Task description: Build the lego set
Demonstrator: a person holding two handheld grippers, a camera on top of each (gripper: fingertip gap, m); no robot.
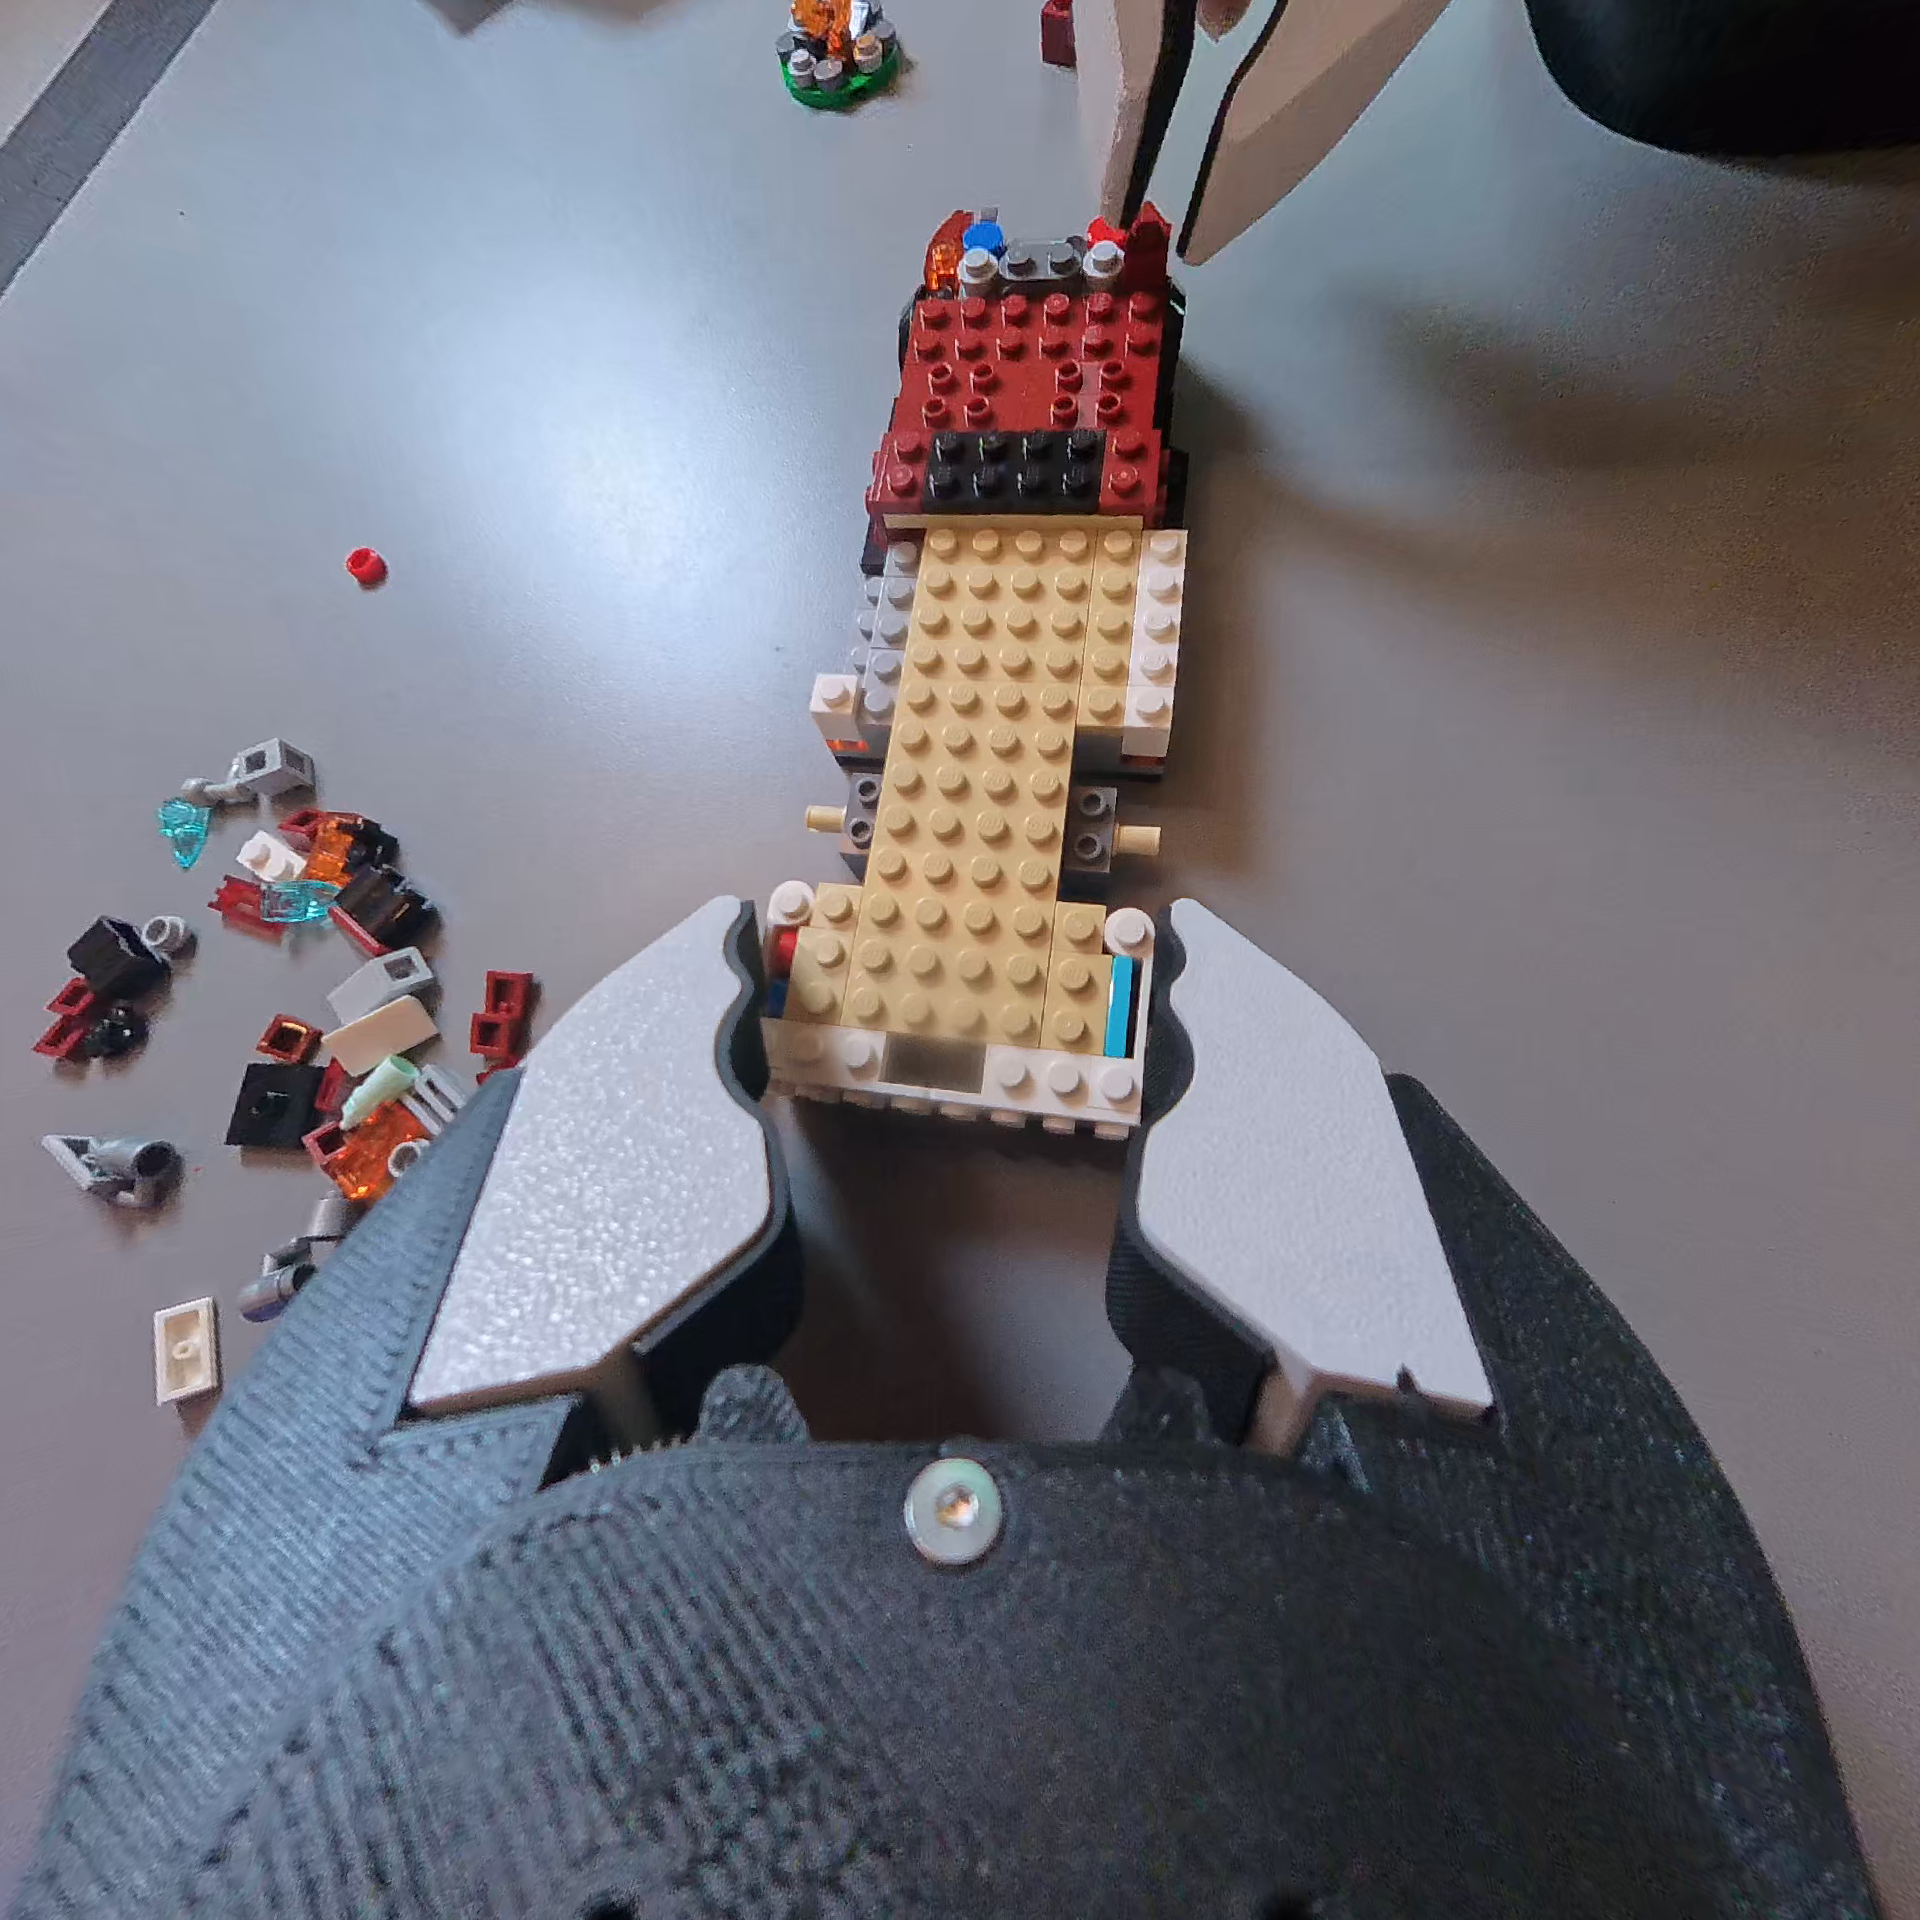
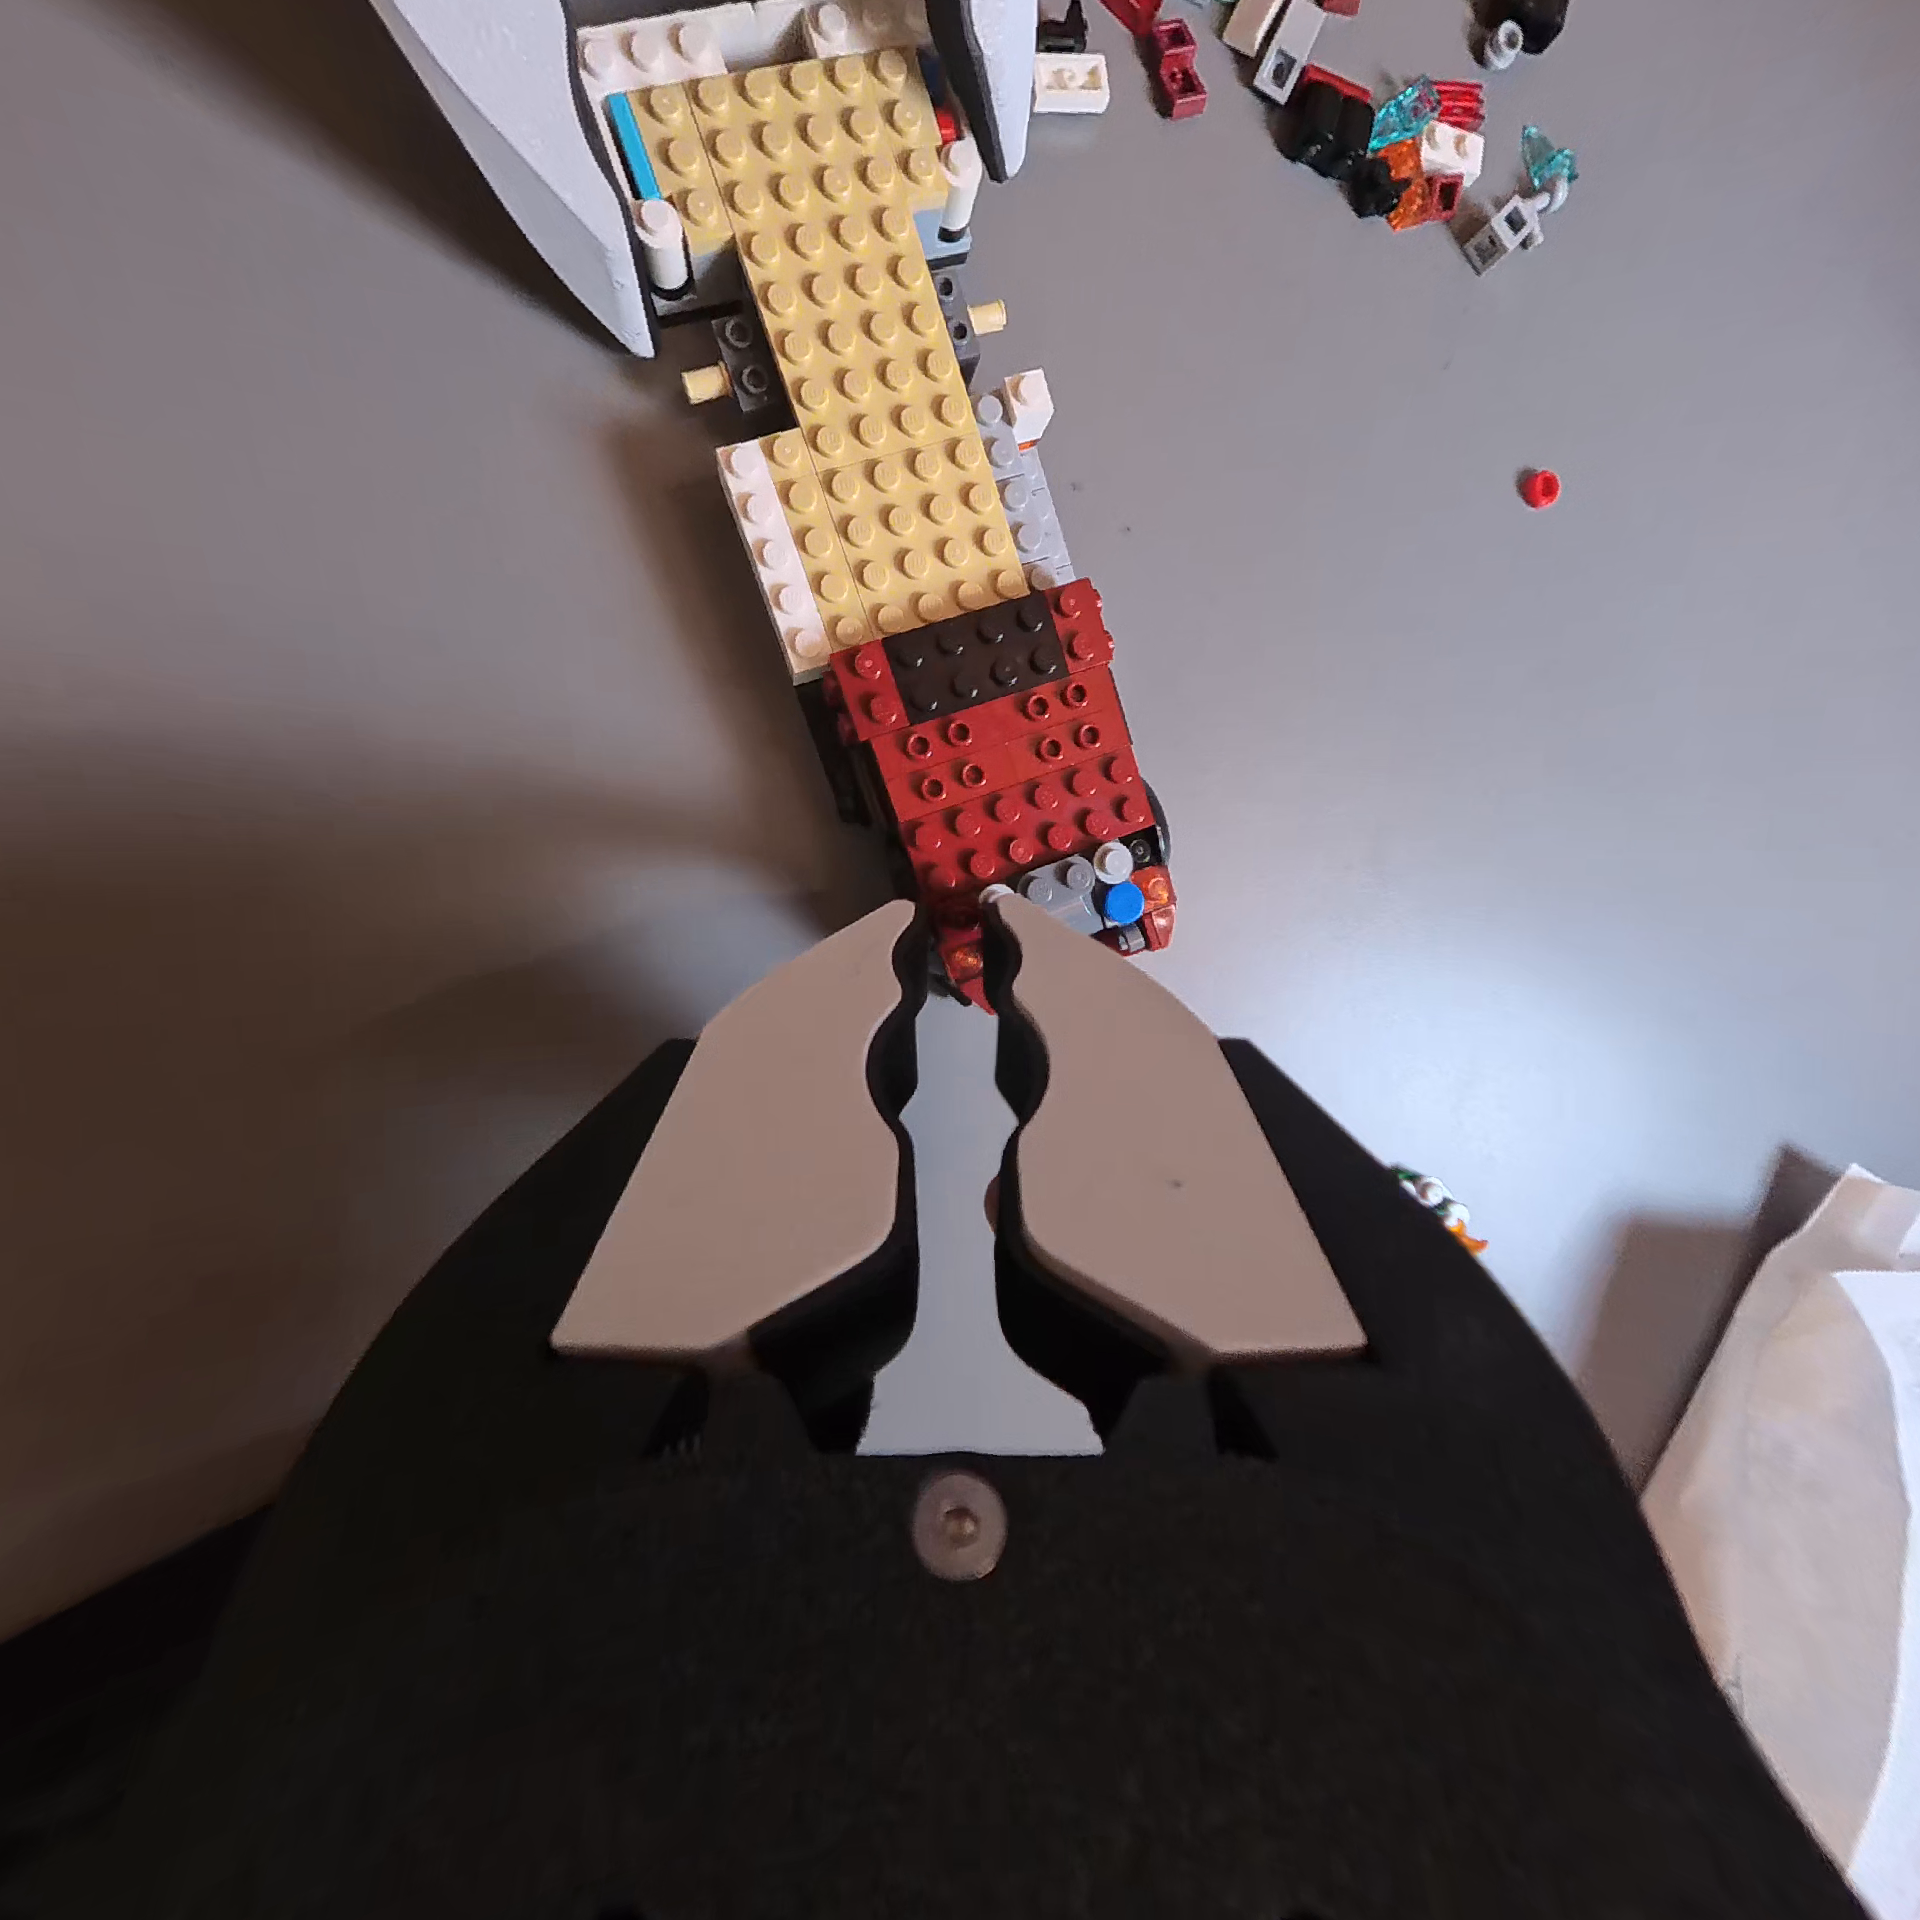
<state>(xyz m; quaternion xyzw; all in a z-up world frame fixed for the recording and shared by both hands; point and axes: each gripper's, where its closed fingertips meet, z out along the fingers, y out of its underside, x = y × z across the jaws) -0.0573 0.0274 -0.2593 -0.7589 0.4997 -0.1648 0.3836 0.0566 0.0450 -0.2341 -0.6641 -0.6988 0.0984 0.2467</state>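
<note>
Grey bench [image 1: 416,364] is carrying a long brick model [image 1: 987,790], lying lengthwise between the two grippers.

Left gripper [image 1: 956,997] is standing wide apart, its fingers [image 1: 644,1091] straddling the model's white-and-tan near end. Both black pads are sitting right against the model's sides there; the right wrist view is showing the same bracketing from the far side. The model is resting on the bench, not lifted.

Right gripper [image 2: 956,935] is nearly closed, its fingers [image 2: 810,1091] pinching a small dark red piece [image 2: 961,961] at the corner of the model's red end. Beside that piece are lying a grey plate and a blue stud [image 2: 1120,902]. In the left wrist view the right gripper's tips are coming down on that same red corner.

Loose bricks [image 1: 312,987] are lying scattered on the bench off the left gripper's left side, red, black, orange, white and clear blue. A single red stud [image 1: 365,566] is sitting alone, well apart from the model. A small green-based build [image 1: 837,52] is standing at the far edge. A white bag [image 2: 1808,1507] is lying near the right gripper.
</note>
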